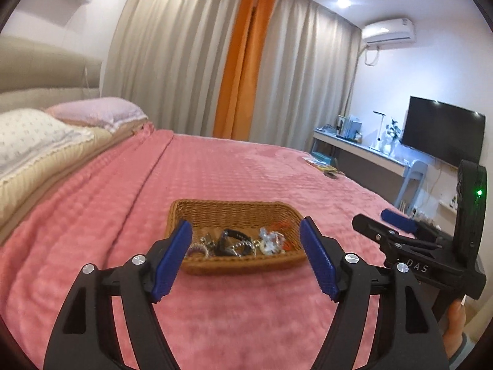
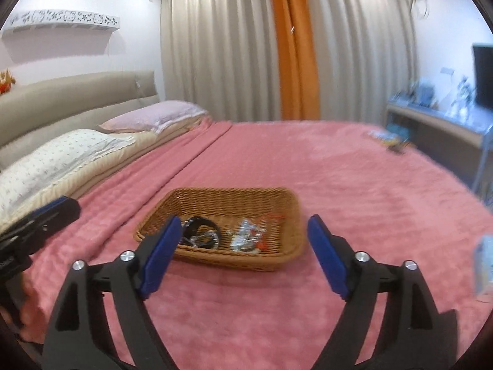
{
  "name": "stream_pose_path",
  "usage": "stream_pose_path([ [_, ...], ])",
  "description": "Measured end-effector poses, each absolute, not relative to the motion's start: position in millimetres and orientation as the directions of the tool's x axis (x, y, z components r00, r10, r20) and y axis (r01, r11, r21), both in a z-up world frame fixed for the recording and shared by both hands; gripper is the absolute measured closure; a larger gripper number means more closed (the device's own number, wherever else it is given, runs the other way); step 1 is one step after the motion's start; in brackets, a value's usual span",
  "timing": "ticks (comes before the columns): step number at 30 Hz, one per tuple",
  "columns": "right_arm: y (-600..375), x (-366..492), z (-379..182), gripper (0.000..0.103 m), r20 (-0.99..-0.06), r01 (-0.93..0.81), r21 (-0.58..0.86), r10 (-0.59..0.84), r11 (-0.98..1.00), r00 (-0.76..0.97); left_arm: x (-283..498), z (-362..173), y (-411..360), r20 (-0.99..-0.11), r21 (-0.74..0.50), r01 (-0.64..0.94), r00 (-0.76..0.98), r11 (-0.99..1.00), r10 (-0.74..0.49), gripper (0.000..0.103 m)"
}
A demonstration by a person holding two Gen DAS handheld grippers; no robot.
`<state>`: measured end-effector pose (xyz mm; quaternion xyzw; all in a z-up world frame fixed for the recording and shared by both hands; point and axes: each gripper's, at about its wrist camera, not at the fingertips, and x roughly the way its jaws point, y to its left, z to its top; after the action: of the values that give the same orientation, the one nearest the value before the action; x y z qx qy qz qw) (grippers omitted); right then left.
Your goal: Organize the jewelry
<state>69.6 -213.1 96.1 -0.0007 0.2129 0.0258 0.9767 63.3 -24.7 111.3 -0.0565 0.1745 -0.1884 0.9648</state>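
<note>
The left gripper (image 1: pixel 246 259) fills the bottom of its own view, its blue pads (image 1: pixel 172 262) spread wide with nothing between them; its black arms run off the lower edge. The right gripper (image 2: pixel 243 256) looks the same in its view, jaws spread and empty, arms cut off at the bottom. Each tool also shows in the other's camera: the right one at the right edge of the left view, with a green light and part of a hand (image 1: pixel 456 326) under it, mostly cropped; the left one as a dark blurred shape at the left edge of the right view.

Just beyond both sets of fingertips, at centre frame, a wicker basket (image 1: pixel 215 208) sits on a pink blanket (image 1: pixel 215 166). The jewelry (image 1: pixel 237 242) lies heaped in its near half: a black band, silvery chains, a pale cluster and something orange-red, too tangled and soft to tell apart piece by piece. The near fingers cover the basket's front corners.

Pillows (image 2: pixel 77 151) lie at the left. Small flat items (image 1: pixel 323 165) at the blanket's far right are unreadable. A blurred pale object (image 2: pixel 485 265) at the right edge of the right view cannot be identified.
</note>
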Motion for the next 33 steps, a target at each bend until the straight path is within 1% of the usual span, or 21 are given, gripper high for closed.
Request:
stream_pose_path([
  [1,-212,61,97,0.016,-0.402,-0.044,-0.002,0.039,0.999,0.915,56,112,-25,-0.314,-0.172,0.345,0.868,0.923,-0.384,0.032],
  [2,-212,53,97,0.010,-0.397,-0.039,-0.012,0.031,0.999,0.917,48,112,-26,-0.314,-0.171,0.346,0.868,0.922,-0.384,0.032],
  [3,-209,44,96,0.008,-0.396,-0.040,-0.022,0.028,0.999,0.918,42,112,-26,-0.317,-0.172,0.347,0.867,0.922,-0.386,0.030],
  [4,-208,37,96,0.008,-0.396,-0.047,-0.023,0.034,0.999,0.918,35,112,-26,-0.320,-0.172,0.342,0.868,0.924,-0.381,0.026],
  [6,-207,25,95,0.008,-0.389,-0.063,-0.011,0.054,0.998,0.920,24,110,-23,-0.312,-0.169,0.323,0.879,0.931,-0.361,0.023],
  [8,-208,14,94,0.008,-0.363,-0.057,-0.004,0.052,0.998,0.930,11,109,-22,-0.297,-0.157,0.306,0.892,0.939,-0.341,0.021],
  [9,-209,9,93,0.008,-0.351,-0.055,0.001,0.052,0.999,0.935,7,109,-22,-0.292,-0.152,0.298,0.897,0.942,-0.331,0.017],
  [10,-210,5,93,0.008,-0.341,-0.045,0.008,0.045,0.999,0.939,1,108,-22,-0.283,-0.139,0.279,0.908,0.950,-0.308,0.015],
  [14,-218,3,84,0.008,-0.352,-0.023,0.044,0.037,0.999,0.935,-9,101,-24,-0.262,-0.110,0.239,0.930,0.965,-0.260,0.013],
  [19,-227,11,72,0.008,-0.354,0.014,0.035,-0.001,0.999,0.935,-13,89,-31,-0.164,-0.057,0.177,0.969,0.983,-0.184,0.013],
  [21,-229,16,67,0.008,-0.350,0.018,0.034,-0.005,0.999,0.937,-10,85,-34,-0.154,-0.045,0.164,0.973,0.985,-0.169,0.013],
  [24,-228,26,56,0.008,-0.360,0.002,0.029,0.009,1.000,0.933,4,73,-37,-0.193,-0.038,0.149,0.969,0.988,-0.153,0.012],
  [25,-226,29,51,0.008,-0.367,-0.009,0.029,0.018,1.000,0.930,11,66,-37,-0.218,-0.046,0.138,0.965,0.989,-0.144,0.011],
  [28,-221,38,37,0.008,-0.395,-0.031,0.029,0.040,0.999,0.918,27,48,-31,-0.272,-0.065,0.107,0.955,0.992,-0.121,0.010],
  [33,-212,49,12,0.008,-0.445,-0.038,0.004,0.036,0.999,0.895,43,25,-22,-0.321,-0.097,0.083,0.941,0.992,-0.111,0.010],
])
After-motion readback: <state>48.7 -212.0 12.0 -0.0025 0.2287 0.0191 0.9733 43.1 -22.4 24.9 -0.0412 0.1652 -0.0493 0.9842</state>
